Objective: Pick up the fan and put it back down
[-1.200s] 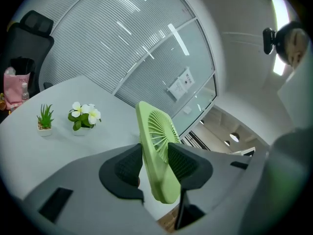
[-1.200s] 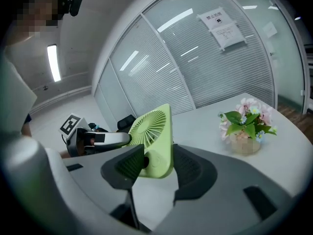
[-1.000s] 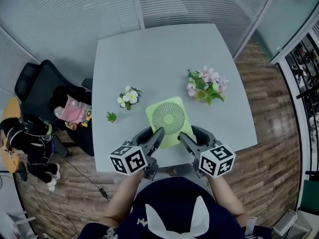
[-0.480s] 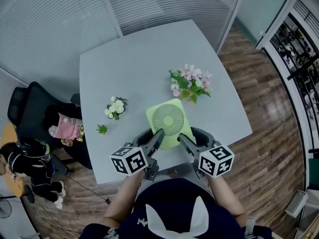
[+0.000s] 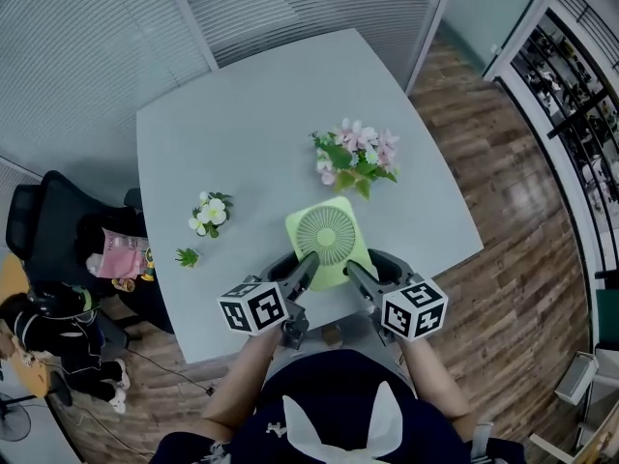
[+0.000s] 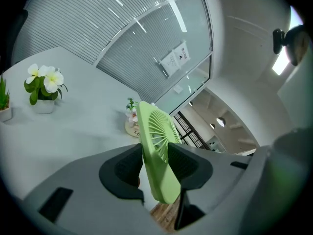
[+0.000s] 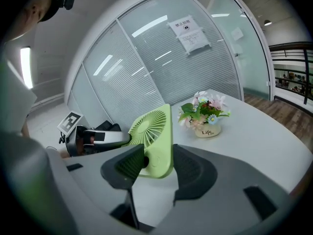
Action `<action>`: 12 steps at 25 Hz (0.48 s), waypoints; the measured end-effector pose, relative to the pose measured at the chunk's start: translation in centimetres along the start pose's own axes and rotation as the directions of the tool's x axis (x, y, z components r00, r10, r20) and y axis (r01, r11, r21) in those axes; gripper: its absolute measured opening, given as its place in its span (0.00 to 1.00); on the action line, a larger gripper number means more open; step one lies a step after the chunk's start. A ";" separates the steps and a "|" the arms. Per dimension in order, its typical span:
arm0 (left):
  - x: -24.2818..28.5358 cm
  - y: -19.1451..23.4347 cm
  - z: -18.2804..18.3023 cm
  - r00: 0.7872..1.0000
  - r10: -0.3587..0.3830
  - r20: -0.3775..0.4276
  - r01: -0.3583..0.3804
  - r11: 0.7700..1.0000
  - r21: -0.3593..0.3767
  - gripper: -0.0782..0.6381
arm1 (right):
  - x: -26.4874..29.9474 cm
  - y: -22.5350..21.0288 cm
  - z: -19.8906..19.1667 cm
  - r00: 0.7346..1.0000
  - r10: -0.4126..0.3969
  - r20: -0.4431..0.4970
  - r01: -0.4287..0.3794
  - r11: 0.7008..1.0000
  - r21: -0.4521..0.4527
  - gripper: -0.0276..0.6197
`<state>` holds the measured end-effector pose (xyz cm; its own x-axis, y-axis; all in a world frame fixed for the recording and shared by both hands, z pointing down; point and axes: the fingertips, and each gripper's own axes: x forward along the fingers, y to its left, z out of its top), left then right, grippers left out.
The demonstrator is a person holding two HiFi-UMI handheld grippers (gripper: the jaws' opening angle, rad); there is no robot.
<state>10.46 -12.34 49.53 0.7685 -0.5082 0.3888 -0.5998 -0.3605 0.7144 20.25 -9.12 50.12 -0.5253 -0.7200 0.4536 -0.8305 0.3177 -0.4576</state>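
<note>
At the near edge of the grey table (image 5: 251, 133), we hold the green fan (image 5: 329, 243) by its two bottom corners, one squeezed in our left gripper (image 5: 308, 264) jaws, one in our right gripper (image 5: 352, 271) jaws.

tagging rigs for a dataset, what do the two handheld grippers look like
Both the left gripper and right gripper are grey bodies with curved fingers lined by dark ribbed pads. Each carries a white cube with black square markers. The person wears a dark navy top.
</note>
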 end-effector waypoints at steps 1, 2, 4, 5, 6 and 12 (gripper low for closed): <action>0.2 0.2 -0.3 1.000 0.000 -0.009 0.000 1.000 -0.006 0.33 | 0.0 -0.2 -0.3 1.000 -0.004 -0.005 0.004 1.000 0.005 0.34; 0.4 0.3 -0.5 1.000 0.001 -0.018 -0.001 1.000 -0.012 0.33 | 0.1 -0.4 -0.6 1.000 -0.008 -0.011 0.008 1.000 0.009 0.34; 0.8 0.7 -1.1 0.999 0.001 -0.036 -0.002 1.000 -0.025 0.33 | 0.1 -0.8 -1.1 1.000 -0.015 -0.023 0.015 1.000 0.019 0.34; 1.0 0.9 -1.4 0.999 0.001 -0.045 -0.003 0.999 -0.032 0.33 | 0.2 -1.0 -1.5 0.999 -0.019 -0.029 0.019 1.000 0.023 0.34; 1.3 1.1 -1.7 0.999 0.001 -0.054 -0.003 0.999 -0.040 0.33 | 0.3 -1.3 -1.8 0.999 -0.023 -0.037 0.024 0.999 0.028 0.34; 2.6 2.7 -3.6 0.994 0.008 -0.107 -0.016 0.997 -0.075 0.33 | 1.0 -2.7 -3.8 0.996 -0.040 -0.084 0.044 0.998 0.051 0.34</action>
<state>11.66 -11.82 54.55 0.7830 -0.4248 0.4544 -0.5936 -0.2921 0.7499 21.30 -8.32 54.75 -0.5054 -0.6775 0.5343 -0.8423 0.2532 -0.4758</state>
